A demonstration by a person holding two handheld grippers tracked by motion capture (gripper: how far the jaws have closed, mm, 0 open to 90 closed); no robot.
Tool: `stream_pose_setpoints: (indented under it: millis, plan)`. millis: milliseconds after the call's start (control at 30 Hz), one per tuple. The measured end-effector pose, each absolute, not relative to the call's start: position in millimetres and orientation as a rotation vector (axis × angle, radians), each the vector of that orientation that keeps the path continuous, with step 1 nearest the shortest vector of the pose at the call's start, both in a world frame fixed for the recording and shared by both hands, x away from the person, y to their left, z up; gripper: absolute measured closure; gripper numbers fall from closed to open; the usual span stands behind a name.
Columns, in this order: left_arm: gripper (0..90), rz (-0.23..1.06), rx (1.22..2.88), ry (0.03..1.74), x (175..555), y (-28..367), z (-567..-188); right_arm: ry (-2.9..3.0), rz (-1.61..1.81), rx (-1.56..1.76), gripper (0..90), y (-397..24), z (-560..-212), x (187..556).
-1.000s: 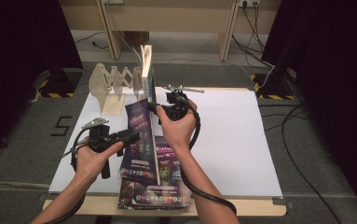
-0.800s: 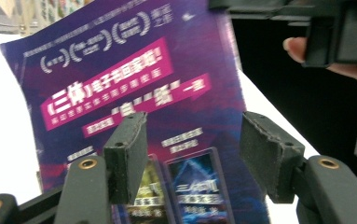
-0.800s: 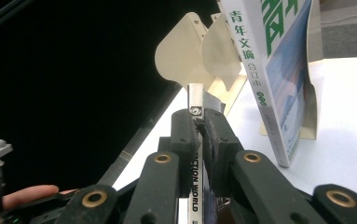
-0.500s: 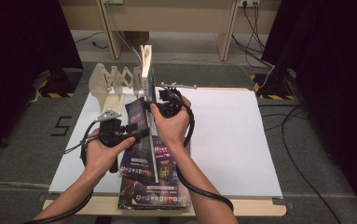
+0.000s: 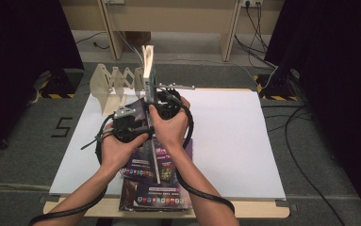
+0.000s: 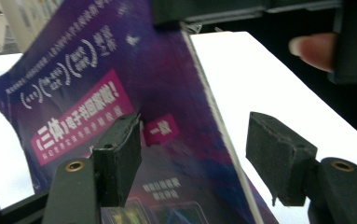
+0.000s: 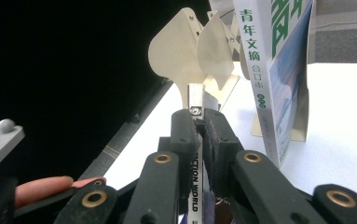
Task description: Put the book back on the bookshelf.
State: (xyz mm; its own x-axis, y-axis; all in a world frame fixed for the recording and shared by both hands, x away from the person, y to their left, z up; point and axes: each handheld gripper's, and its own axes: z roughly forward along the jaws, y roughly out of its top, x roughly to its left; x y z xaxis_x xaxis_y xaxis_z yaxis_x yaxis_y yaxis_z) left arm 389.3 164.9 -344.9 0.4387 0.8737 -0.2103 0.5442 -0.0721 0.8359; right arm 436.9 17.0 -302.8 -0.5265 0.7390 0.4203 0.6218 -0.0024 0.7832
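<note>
The right gripper [image 5: 161, 101] and left gripper [image 5: 130, 123] meet over a purple magazine [image 5: 143, 110] raised above the white table [image 5: 230, 141], just in front of the expanding metal book rack [image 5: 114, 84]; more magazines [image 5: 154, 197] lie at the near edge.

Left gripper view: the left gripper [image 6: 192, 147] is wide open, 1 jaw on each side of the magazine's [image 6: 97, 84] spine edge.

Right gripper view: the right gripper [image 7: 199, 126] is clamped on the magazine's spine [image 7: 195, 182], beside a standing book [image 7: 269, 70] in the rack [image 7: 190, 51].
</note>
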Motion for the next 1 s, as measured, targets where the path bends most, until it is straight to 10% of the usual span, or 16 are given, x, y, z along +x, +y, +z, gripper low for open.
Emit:
stream_pose_setpoints:
  millis: [600, 1000]
  plan:
    - [58.6, 0.468, 1.691, 1.238, 379, 191, -354, 2.165, 1.573, 1.363, 82.8, 41, -298, 424]
    - [47.7, 0.541, 1.700, 1.292, 387, 183, -358, 2.131, 1.564, 1.381, 83.1, 48, -297, 423]
